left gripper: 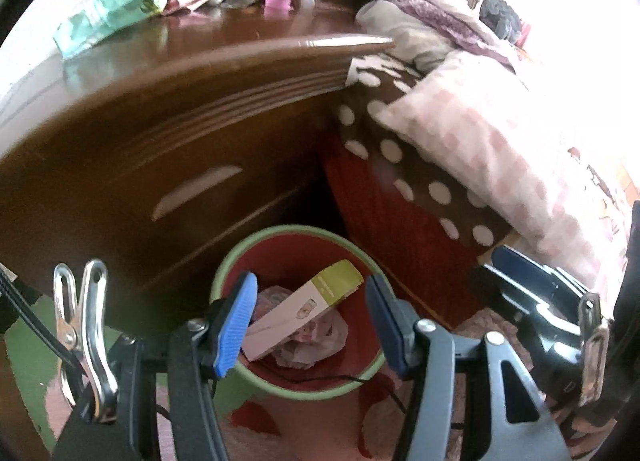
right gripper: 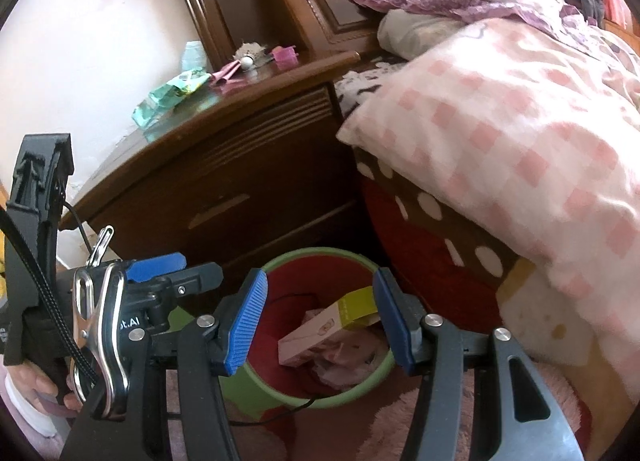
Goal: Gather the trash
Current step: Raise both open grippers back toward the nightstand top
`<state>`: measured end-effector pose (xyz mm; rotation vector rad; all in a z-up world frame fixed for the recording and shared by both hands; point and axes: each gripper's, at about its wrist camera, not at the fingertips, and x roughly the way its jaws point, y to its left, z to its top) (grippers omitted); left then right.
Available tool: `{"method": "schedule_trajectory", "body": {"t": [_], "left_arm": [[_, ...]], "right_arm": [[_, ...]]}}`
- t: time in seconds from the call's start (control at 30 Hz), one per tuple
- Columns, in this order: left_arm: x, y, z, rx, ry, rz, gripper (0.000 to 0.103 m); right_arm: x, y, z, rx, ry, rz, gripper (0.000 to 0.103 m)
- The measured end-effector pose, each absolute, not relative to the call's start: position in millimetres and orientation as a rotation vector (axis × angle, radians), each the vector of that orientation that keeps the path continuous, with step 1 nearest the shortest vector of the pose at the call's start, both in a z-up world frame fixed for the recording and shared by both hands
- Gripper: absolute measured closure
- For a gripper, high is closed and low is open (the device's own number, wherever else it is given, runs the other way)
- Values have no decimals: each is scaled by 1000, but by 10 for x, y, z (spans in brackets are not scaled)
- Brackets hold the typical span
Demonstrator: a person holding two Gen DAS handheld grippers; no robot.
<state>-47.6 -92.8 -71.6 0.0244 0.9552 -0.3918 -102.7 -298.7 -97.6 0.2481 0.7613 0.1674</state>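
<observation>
Only one fragment of lettering can be read: the white characters "t.AI", cut off at the left, are printed on the black body of the left gripper (right gripper: 158, 275) as seen from the right wrist view. Print on the green packet (right gripper: 170, 95) and the white-and-yellow box (left gripper: 304, 311) is too blurred to be read.

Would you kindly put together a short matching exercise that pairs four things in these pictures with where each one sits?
Things:
1. white and yellow-green cardboard box
2. teal plastic wrapper
3. pink checked quilt
4. small pink plastic pot

Places:
A. front of the brown wooden nightstand top
B. draped over the bed
C. inside the green-rimmed red waste bin
D. back of the nightstand top, near the headboard

Pairs: 1-C, 2-A, 3-B, 4-D
</observation>
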Motion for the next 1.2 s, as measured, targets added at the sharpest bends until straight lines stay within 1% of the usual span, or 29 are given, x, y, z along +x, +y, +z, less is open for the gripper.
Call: {"method": "schedule_trajectory", "body": {"t": [0.47,0.83,1.2], "left_arm": [[-300,-808,-147,6,867,-362,44],[80,-790,315,25,786,-342,44],[582,-788,644,45,733,-301,44]], "right_arm": [[-807,-2866,-538,207,682,245,46],[-498,-2782,-198,181,604,285,46],[-133,-2779,-8,163,555,295,46]]}}
